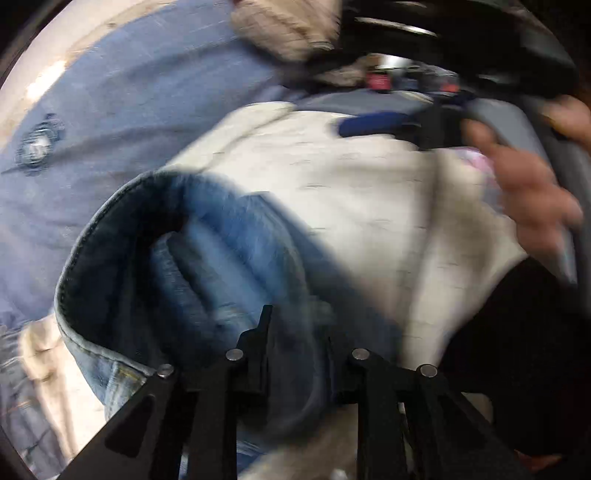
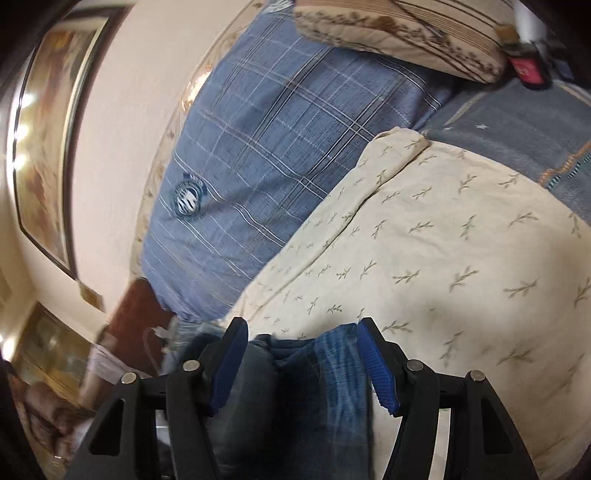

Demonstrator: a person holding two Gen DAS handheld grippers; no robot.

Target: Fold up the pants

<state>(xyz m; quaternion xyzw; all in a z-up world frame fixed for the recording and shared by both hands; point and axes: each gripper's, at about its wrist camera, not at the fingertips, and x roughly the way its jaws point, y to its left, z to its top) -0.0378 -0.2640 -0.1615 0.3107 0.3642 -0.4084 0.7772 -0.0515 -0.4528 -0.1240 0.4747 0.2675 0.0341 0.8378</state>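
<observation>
Blue jeans (image 1: 221, 236) hang bunched in front of my left gripper (image 1: 299, 328), with a stitched hem curling round on the left. This view is blurred, but the black fingers look shut on a fold of the denim. In the right wrist view a thick wad of the same jeans (image 2: 332, 358) fills the gap between the blue pads (image 2: 378, 369) of my right gripper (image 2: 302, 325), which is shut on it. Both grippers hold the jeans over a cream bedspread (image 2: 443, 240). A person's hand (image 1: 528, 184) shows at the right of the left wrist view.
A blue plaid pillow (image 2: 266, 147) lies beyond the bedspread, with a beige patterned pillow (image 2: 388, 33) behind it. A grey-blue blanket (image 2: 517, 125) is at the right. A framed picture (image 2: 44, 147) hangs on the wall at the left.
</observation>
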